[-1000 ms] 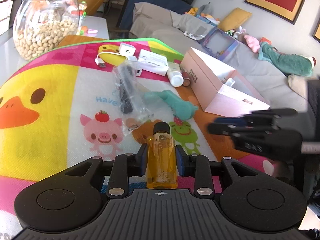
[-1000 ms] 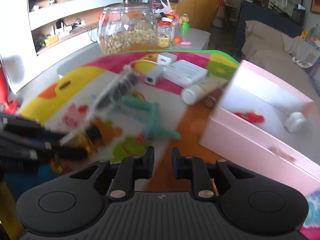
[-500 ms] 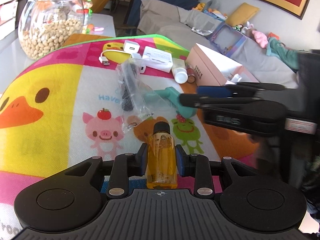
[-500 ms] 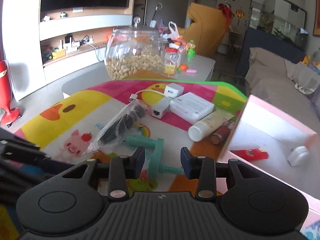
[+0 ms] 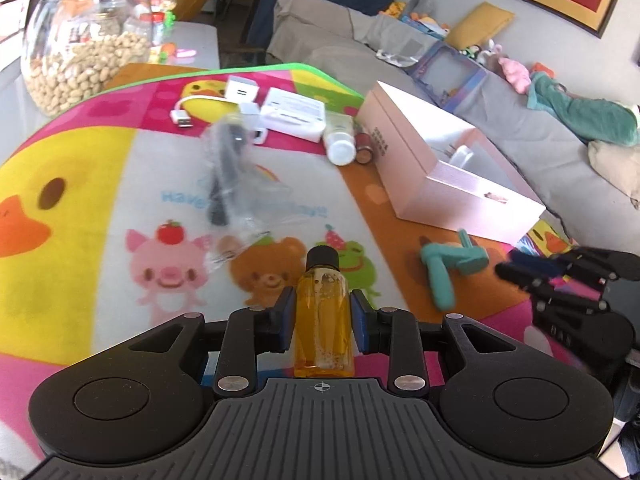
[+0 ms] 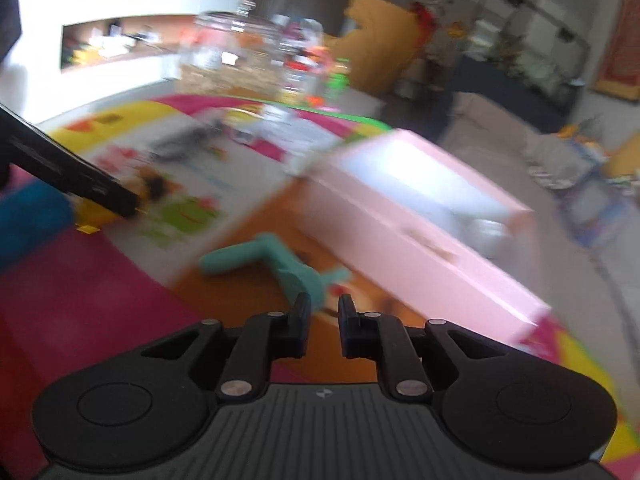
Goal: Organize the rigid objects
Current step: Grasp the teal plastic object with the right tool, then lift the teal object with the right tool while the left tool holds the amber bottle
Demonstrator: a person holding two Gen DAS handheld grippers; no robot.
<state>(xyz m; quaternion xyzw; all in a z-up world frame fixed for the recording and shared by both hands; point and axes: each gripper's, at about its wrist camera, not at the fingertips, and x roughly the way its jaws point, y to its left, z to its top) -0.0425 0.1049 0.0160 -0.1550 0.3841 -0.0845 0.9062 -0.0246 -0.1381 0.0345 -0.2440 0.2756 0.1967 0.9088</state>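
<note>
My left gripper (image 5: 323,312) is shut on a small amber bottle (image 5: 323,328) with a black cap, held upright above the cartoon mat (image 5: 80,160). A teal plastic tool (image 5: 440,276) lies on the mat just in front of the open pink box (image 5: 460,196). My right gripper (image 5: 516,270) hovers low at the right, close to the tool. In the blurred right wrist view its jaws (image 6: 323,306) are closing to a narrow gap with nothing between them. There the teal tool (image 6: 288,264) lies just ahead of the tips, beside the pink box (image 6: 420,248).
A clear bag (image 5: 228,172) with a dark item lies mid-mat. Behind it are a white charger with cable (image 5: 240,92), a flat white box (image 5: 294,114) and a white tube (image 5: 340,140). A glass jar of peanuts (image 5: 86,44) stands far left; a grey sofa (image 5: 400,48) lies beyond.
The teal tool has shifted from mid-mat to the front right, by the pink box. The right gripper opened wide, then narrowed, and swung back to the lower right. The left still holds the bottle.
</note>
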